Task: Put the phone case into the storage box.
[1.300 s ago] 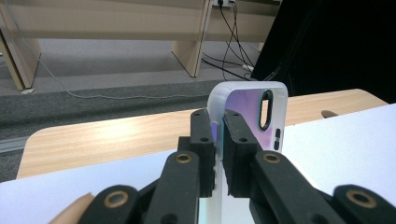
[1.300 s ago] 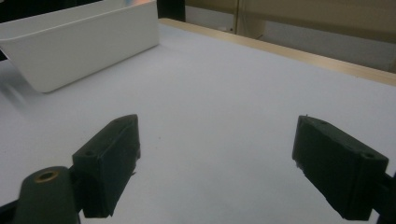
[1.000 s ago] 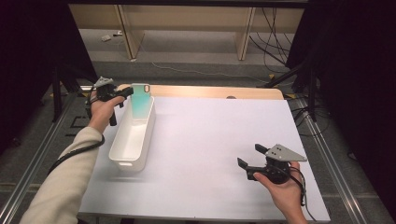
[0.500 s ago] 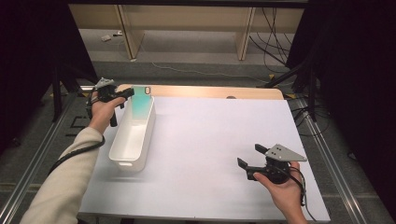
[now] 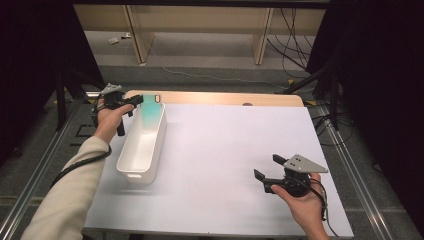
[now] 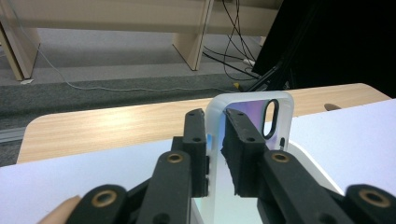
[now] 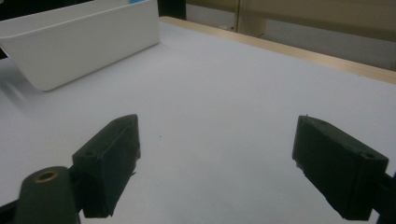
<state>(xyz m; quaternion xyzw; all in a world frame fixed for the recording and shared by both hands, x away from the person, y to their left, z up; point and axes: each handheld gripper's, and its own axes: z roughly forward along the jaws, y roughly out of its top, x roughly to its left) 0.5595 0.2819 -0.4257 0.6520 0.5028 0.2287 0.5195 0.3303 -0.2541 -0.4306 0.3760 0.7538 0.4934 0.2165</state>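
A clear phone case [image 5: 150, 107] with a teal sheen stands on end at the far end of a long white bin [image 5: 134, 167] on the table's left. My left gripper [image 5: 137, 100] reaches in from the left at the case's top. In the left gripper view the case [image 6: 254, 109] rises between the jaws of that gripper [image 6: 215, 119]. They have just been opening, and a thin gap shows beside the left pad. My right gripper [image 5: 266, 166] is held open near the front right, with nothing in it. Its view [image 7: 215, 140] looks across bare mat to the bin [image 7: 84, 42].
A white mat [image 5: 230, 145] covers the table, with a wooden strip [image 5: 220, 97] along the far edge. Beyond it stand wooden furniture legs [image 5: 262, 35], and cables [image 5: 295, 45] lie on the floor. Dark curtains flank both sides.
Neither hand has moved. The case and the bin stay where they were.
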